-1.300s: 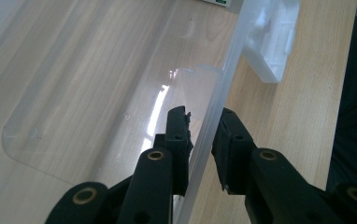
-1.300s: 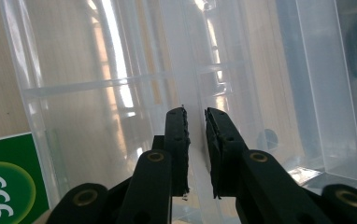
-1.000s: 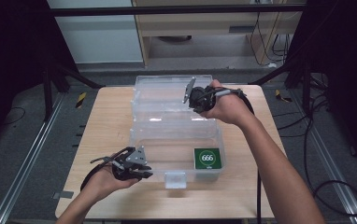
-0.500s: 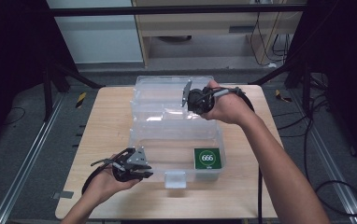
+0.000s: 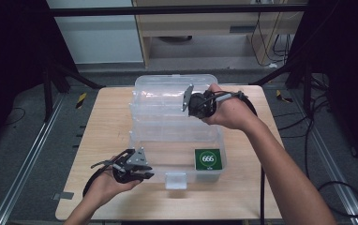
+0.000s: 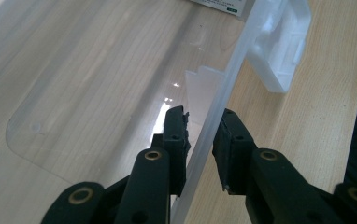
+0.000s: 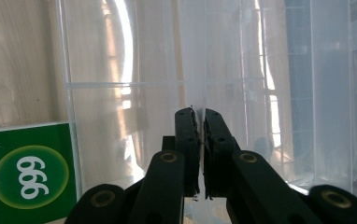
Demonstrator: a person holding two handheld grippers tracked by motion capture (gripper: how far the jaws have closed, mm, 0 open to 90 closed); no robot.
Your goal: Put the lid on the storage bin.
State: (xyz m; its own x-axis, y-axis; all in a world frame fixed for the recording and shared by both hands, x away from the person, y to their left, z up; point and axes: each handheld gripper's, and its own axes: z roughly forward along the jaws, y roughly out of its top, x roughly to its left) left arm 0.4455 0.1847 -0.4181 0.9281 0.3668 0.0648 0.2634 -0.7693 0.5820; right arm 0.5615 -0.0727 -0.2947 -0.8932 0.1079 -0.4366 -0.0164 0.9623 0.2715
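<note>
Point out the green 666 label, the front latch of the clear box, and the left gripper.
green 666 label (image 5: 208, 159), high view, centre of the label.
front latch (image 5: 175, 180), high view, middle of the clear tab.
left gripper (image 6: 200, 133), left gripper view, midway between its fingertips.

Green card (image 7: 27, 175) cut off by the right gripper view's left and bottom edges; small print unreadable. White label (image 6: 221, 5) clipped at top of left gripper view, text too small. Clear box (image 5: 175, 129) walls blur whatever lies behind.
</note>
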